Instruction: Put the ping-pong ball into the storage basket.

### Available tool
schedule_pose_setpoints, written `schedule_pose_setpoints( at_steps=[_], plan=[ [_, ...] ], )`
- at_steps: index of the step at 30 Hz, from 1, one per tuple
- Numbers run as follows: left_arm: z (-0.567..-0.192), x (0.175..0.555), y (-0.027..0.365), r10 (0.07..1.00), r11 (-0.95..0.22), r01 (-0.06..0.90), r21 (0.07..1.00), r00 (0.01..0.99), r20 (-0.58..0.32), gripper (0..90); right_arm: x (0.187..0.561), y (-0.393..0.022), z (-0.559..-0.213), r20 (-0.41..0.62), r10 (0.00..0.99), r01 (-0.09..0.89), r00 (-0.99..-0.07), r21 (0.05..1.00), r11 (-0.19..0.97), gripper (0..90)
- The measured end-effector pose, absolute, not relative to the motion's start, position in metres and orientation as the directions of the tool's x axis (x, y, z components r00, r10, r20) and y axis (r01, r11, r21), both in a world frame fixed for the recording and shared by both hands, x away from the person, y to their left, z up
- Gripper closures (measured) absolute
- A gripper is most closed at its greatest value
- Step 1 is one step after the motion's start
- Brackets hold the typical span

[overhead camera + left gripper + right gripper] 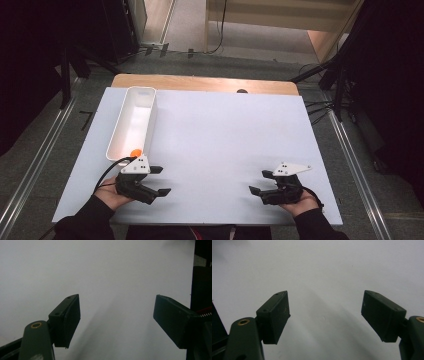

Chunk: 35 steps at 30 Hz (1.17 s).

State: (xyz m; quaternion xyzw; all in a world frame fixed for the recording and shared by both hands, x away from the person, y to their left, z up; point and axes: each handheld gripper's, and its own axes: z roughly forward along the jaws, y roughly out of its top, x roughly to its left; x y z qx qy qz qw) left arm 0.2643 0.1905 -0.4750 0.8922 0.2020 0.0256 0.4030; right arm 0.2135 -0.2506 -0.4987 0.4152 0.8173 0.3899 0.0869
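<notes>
My left gripper [164, 180] rests on the white board [225, 135] near its front left, held by a hand, jaws pointing right. In the left gripper view the left gripper [117, 320] stands open, with bare white surface between its pads. My right gripper [258, 182] lies at the front right, jaws pointing left toward the other one. The right gripper [325, 315] is open too, with nothing between its jaws. A long white bin [134, 120] stands at the back left, just beyond the left gripper. A small orange ball [135, 152] lies at the bin's near end.
The white board covers a wooden table [200, 82] whose far edge shows beyond it. Grey floor with metal rails [350, 150] runs along both sides. Dark stands and cables [320, 107] sit past the far right corner.
</notes>
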Motion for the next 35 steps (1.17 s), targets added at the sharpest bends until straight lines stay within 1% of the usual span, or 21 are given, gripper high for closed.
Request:
schedule_pose_setpoints(
  at_steps=[35],
  plan=[
    [-0.4757,0.2642,0.1899,0.378,-0.603,0.343,0.72,0.918,-0.121,22.1,0.2136,-0.2506,-0.4987,0.183,0.747,0.612,-0.639,0.71,0.349,21.5]
  ],
)
